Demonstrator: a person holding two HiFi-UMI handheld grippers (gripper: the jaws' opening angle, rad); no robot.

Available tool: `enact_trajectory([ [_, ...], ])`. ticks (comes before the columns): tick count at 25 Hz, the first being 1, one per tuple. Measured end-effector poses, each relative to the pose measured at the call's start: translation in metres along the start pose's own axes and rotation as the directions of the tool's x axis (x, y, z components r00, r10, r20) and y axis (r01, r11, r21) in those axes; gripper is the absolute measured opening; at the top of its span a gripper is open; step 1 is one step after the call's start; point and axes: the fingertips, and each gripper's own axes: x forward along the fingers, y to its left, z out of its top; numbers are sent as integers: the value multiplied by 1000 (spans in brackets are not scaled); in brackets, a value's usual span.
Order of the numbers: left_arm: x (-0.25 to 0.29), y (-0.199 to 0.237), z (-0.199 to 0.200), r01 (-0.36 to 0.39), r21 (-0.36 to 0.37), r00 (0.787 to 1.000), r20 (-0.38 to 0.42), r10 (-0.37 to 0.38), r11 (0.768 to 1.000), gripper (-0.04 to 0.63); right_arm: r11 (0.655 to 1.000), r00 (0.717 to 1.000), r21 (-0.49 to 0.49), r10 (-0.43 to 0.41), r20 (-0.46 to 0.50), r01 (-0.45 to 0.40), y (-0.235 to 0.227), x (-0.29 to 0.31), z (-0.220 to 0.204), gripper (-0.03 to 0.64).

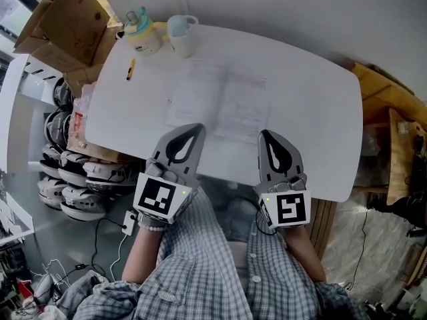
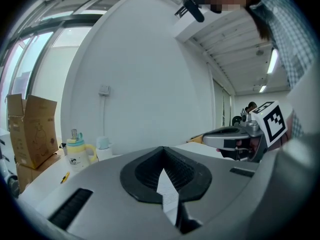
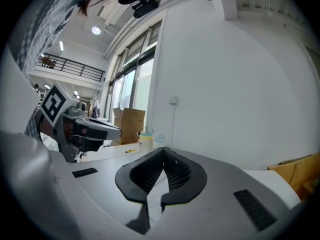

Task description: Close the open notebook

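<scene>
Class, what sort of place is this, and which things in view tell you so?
Probably an office-cum-workshop: a white table bearing an open notebook, cardboard boxes beside it, and cables trailing over the floor.

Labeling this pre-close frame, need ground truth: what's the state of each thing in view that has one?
notebook: open, flat on the table
left gripper: shut, empty
right gripper: shut, empty
yellow bottle: upright, lid on
mug: upright
cardboard box: flaps open
yellow pen: lying flat
</scene>
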Motion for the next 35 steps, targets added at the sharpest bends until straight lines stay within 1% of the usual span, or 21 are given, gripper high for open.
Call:
enact_trajectory([
  [3,3,12,1,8,2,1000,1,-8,1000,6,1000,1000,-1,-4,-7,4,4,12,2,18],
  [11,0,57,-22,-12,-35,998,-68,10,999,6,1000,999,7,7,-52,-6,27,42,-4,18],
  [16,-4,86,-35,-40,-41,995,-97,35,998,6,1000,997,2,10,-76,-10,41,59,-8,18],
  [19,-3,100,-46,-33,-50,992,-120,27,998,6,1000,996,1,7,-94,-7,47,69,-13,18],
  [28,1,131,-85,3,-69,978,-207,-17,998,6,1000,978,2,-23,-206,24,61,100,-48,18],
  [33,3,150,-105,-14,-62,971,-239,-1,998,6,1000,965,4,-19,-261,20,69,117,-72,18],
  [35,3,155,-114,-8,-77,966,-257,-12,997,6,1000,961,5,-16,-278,18,72,125,-79,18],
])
